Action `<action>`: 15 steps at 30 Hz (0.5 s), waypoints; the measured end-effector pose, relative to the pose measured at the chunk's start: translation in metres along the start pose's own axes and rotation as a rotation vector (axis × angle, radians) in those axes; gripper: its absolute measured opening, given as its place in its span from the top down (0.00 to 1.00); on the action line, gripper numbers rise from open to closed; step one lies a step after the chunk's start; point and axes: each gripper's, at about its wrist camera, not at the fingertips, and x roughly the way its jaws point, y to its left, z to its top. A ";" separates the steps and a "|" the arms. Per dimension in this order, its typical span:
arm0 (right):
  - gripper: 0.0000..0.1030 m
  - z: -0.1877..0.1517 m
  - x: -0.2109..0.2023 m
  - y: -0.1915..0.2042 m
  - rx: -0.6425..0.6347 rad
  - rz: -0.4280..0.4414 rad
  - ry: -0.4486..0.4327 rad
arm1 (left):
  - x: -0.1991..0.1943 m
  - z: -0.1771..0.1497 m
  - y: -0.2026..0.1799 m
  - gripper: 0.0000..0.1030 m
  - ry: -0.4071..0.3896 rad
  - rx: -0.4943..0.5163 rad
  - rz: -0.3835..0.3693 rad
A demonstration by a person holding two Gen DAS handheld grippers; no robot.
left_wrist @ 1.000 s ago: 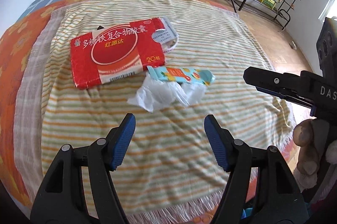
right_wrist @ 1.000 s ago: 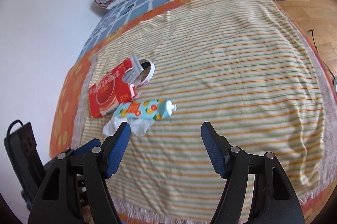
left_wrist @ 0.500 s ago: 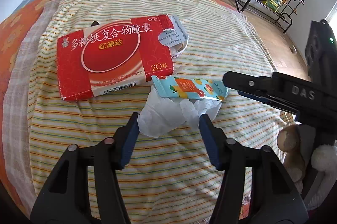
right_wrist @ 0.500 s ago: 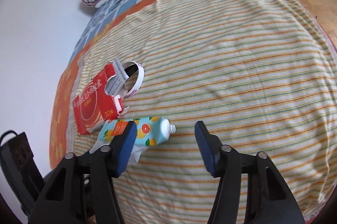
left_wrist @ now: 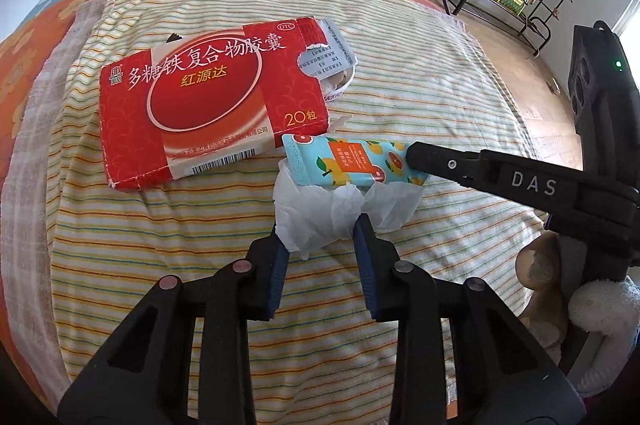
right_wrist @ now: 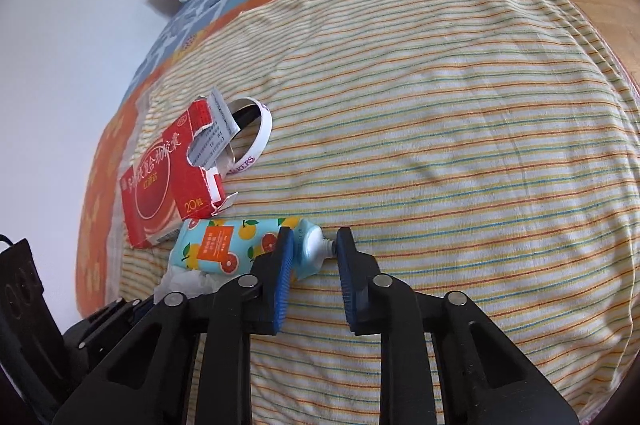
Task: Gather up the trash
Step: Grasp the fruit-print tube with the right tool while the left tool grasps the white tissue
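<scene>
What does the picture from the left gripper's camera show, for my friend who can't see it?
The left gripper, jaws just closing, pinches a crumpled white tissue on a striped blanket. Just beyond lies a fruit-printed tube, which the right gripper reaches from the right side, with a torn red medicine box behind it.

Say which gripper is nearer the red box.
Left. The left gripper pinches the tissue just below the red box; the right gripper closes on the tube at its far nozzle end.
</scene>
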 end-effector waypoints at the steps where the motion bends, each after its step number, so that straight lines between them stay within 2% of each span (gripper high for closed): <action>1: 0.83 0.000 -0.001 -0.001 0.003 0.004 -0.005 | -0.001 0.000 0.000 0.75 -0.002 0.001 -0.001; 9: 0.84 0.000 -0.029 0.000 -0.042 -0.016 -0.100 | -0.015 -0.001 0.008 0.77 -0.029 -0.005 -0.006; 15: 0.84 0.001 -0.047 0.002 -0.079 -0.027 -0.135 | -0.028 -0.005 0.014 0.77 -0.044 -0.003 0.003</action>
